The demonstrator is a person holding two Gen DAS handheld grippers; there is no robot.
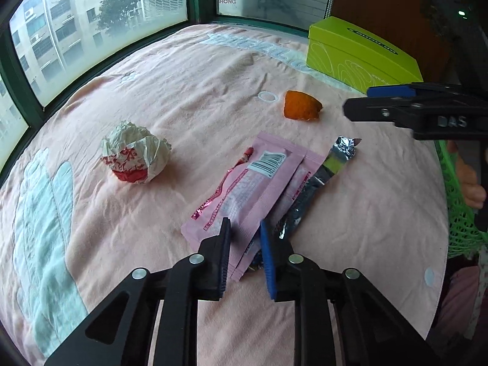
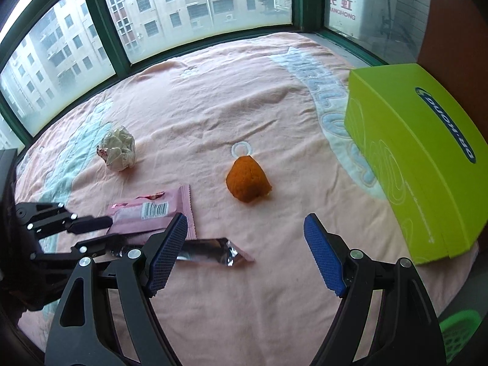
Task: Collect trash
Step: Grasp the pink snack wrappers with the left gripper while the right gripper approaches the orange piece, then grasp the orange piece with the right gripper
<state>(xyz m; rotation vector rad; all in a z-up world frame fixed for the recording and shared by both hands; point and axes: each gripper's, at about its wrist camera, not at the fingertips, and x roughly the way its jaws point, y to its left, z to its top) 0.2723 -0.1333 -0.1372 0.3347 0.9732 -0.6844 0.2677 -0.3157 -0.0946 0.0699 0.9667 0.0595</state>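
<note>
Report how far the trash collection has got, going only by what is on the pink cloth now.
Done: nothing visibly; the green basket shows only at the frame edge, contents hidden.
In hand: the left gripper is shut on the pink wrapper, which lies on the cloth. The right gripper is open and empty.
Left: the silver wrapper, crumpled paper ball and orange peel.

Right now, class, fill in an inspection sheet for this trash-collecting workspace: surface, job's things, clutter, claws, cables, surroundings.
Surface: pink blanket, wrinkled.
Job's things: pink wrapper, foil wrapper, paper ball, orange peel, all apart except the wrappers, which overlap.
Clutter: green box.
Claws: left claw shut on pink wrapper; right claw open, empty.
Cables: nothing seen.
Surroundings: window; green basket at the blanket's edge.
</note>
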